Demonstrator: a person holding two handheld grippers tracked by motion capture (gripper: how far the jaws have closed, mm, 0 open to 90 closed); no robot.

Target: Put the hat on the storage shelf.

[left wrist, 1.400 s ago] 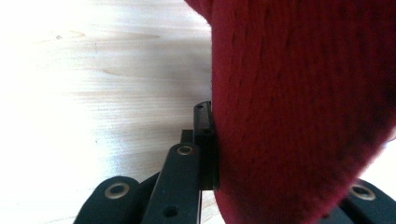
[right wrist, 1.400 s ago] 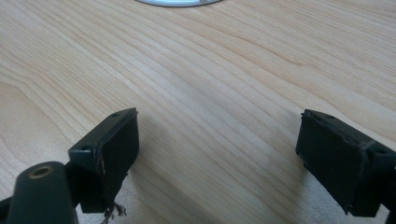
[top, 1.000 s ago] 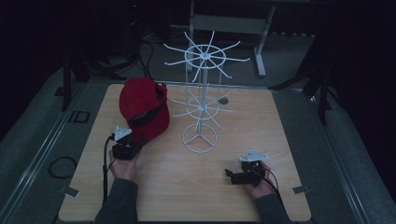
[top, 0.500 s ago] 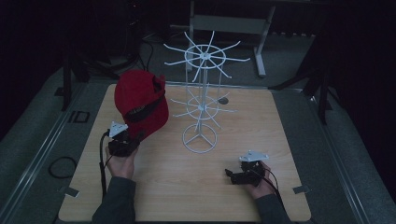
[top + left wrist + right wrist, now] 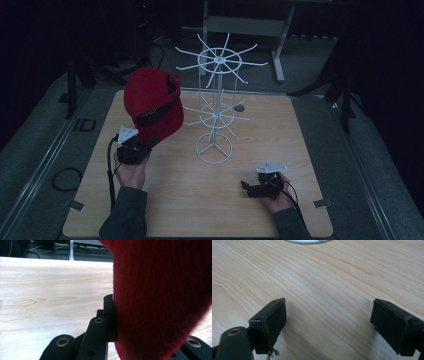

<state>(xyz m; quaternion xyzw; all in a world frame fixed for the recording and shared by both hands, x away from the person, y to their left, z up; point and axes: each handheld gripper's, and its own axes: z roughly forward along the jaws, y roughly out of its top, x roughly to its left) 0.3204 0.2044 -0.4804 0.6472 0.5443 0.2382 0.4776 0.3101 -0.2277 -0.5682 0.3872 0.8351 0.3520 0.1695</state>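
Left gripper (image 5: pixel 142 146) clamped on red cap (image 5: pixel 152 106), held above table (image 5: pixel 310 130) beside white rack (image 5: pixel 214 107); right gripper (image 5: pixel 248 187) wide open, empty, low over table.

In the left gripper view, the red cap (image 5: pixel 162 300) covers your right-hand jaw and runs off the top and right edges; you cannot tell which part of the cap is clamped. In the high view, the cap hides part of the white wire rack (image 5: pixel 214 107). In the right gripper view, only a sliver of the rack's base ring (image 5: pixel 308 241) shows, cut off at the top edge.
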